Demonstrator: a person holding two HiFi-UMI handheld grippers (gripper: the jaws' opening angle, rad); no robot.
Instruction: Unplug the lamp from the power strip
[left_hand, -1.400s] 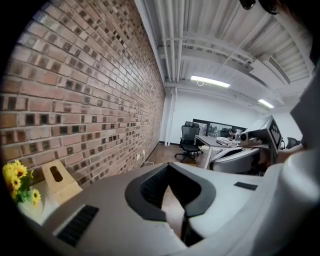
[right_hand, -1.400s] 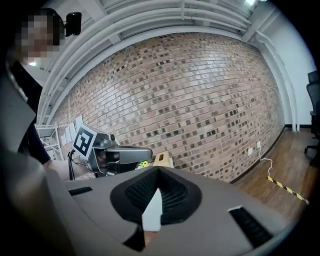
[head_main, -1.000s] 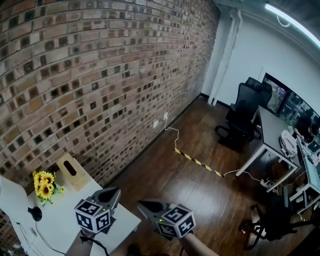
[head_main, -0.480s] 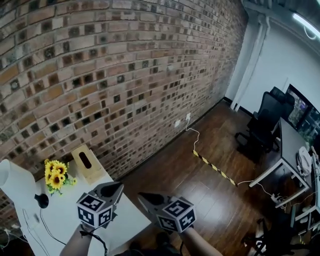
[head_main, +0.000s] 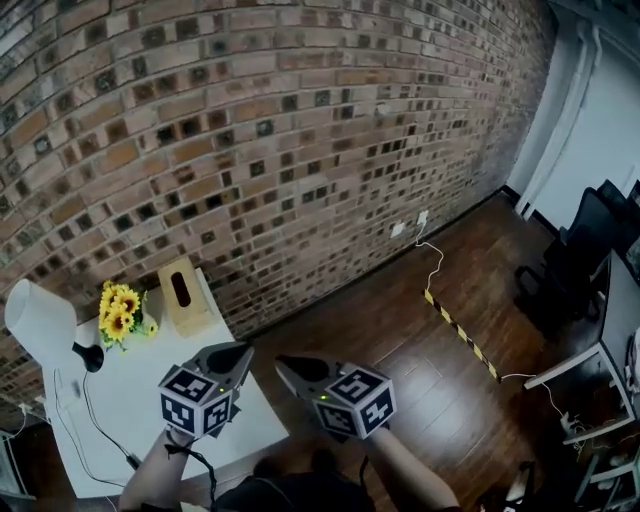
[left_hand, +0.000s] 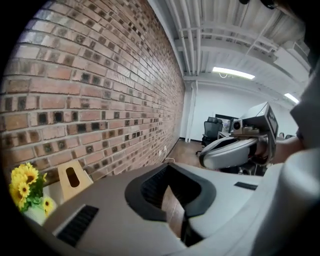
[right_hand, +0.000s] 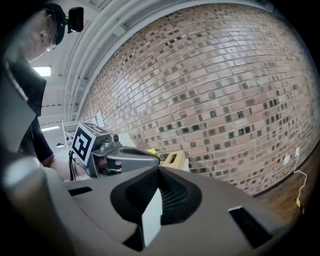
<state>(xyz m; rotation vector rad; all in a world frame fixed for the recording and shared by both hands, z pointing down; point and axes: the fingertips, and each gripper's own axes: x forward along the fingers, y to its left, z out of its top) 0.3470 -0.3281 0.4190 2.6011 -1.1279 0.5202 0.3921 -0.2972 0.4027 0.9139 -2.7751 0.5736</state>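
with left gripper (head_main: 238, 354) and right gripper (head_main: 287, 366) jaws closed, empty, the lamp (head_main: 42, 320) plug, unseen here, is judged rigid, to be gripped by its body, not the limp cord (head_main: 100, 432).

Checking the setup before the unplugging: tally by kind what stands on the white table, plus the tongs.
Lamp: 1
Bunch of yellow flowers: 1
Wooden tissue box: 1
Tongs: 2 (left tongs, right tongs)
Total: 5
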